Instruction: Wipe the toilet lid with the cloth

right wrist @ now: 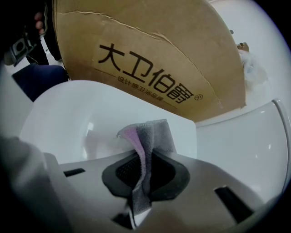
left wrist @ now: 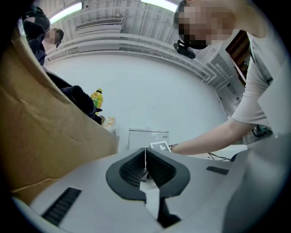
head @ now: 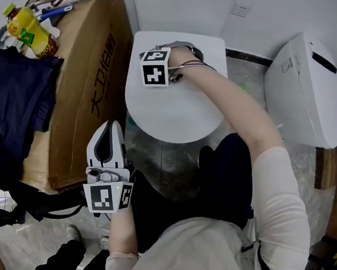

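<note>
Right gripper view: my right gripper (right wrist: 142,158) pinches the cloth (right wrist: 157,134); I'd press it flat and sweep the toilet lid (right wrist: 68,113).

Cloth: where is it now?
The cloth is clamped in the right gripper, centre of the right gripper view, over the rear of the toilet lid, beside the cardboard box.

closed white toilet lid (head: 171,111); grey-and-purple cloth (right wrist: 150,134) bunched upright over its rear
</note>
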The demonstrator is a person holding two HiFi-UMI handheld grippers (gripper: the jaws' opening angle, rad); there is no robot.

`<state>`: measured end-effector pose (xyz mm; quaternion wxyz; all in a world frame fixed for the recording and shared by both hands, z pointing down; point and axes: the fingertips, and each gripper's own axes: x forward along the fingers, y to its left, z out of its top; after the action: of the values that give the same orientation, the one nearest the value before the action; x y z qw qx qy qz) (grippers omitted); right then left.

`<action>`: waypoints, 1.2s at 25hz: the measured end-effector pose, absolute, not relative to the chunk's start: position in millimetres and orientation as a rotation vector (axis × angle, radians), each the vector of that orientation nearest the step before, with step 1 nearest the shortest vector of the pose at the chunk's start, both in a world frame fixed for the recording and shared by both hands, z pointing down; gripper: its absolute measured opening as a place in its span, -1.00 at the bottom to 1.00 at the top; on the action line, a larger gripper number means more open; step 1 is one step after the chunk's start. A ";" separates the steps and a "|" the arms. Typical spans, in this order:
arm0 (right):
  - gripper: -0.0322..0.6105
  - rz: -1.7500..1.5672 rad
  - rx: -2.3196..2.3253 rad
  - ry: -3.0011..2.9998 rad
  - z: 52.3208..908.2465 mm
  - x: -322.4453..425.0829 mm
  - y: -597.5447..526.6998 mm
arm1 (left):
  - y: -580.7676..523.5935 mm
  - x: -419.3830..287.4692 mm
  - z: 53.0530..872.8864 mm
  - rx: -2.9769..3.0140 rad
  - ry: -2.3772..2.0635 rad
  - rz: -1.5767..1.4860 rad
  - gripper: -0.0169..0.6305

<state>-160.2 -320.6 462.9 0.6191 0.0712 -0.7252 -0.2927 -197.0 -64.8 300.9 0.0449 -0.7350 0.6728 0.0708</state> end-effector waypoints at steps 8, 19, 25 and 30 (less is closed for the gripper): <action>-0.75 -0.613 0.038 -1.661 470.0 -146.5 -230.4 | -60.6 -195.2 292.6 -2.245 2.001 0.231 -0.90; -0.75 -0.501 -0.155 -1.683 477.3 -122.2 -123.2 | -58.3 -199.4 287.2 -2.255 1.975 0.282 -0.90; -0.75 -0.444 -0.194 -1.696 478.8 -113.7 -99.1 | -58.6 -197.0 285.4 -2.266 1.964 0.299 -0.90; -0.75 -0.325 -0.175 -1.749 476.7 -114.2 -99.6 | -57.6 -195.8 282.6 -2.267 1.958 0.310 -0.90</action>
<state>-114.2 -99.6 476.7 0.6265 -0.0762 -0.7627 -0.1416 -195.8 -57.6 282.6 0.0648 -0.7513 0.6487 0.1028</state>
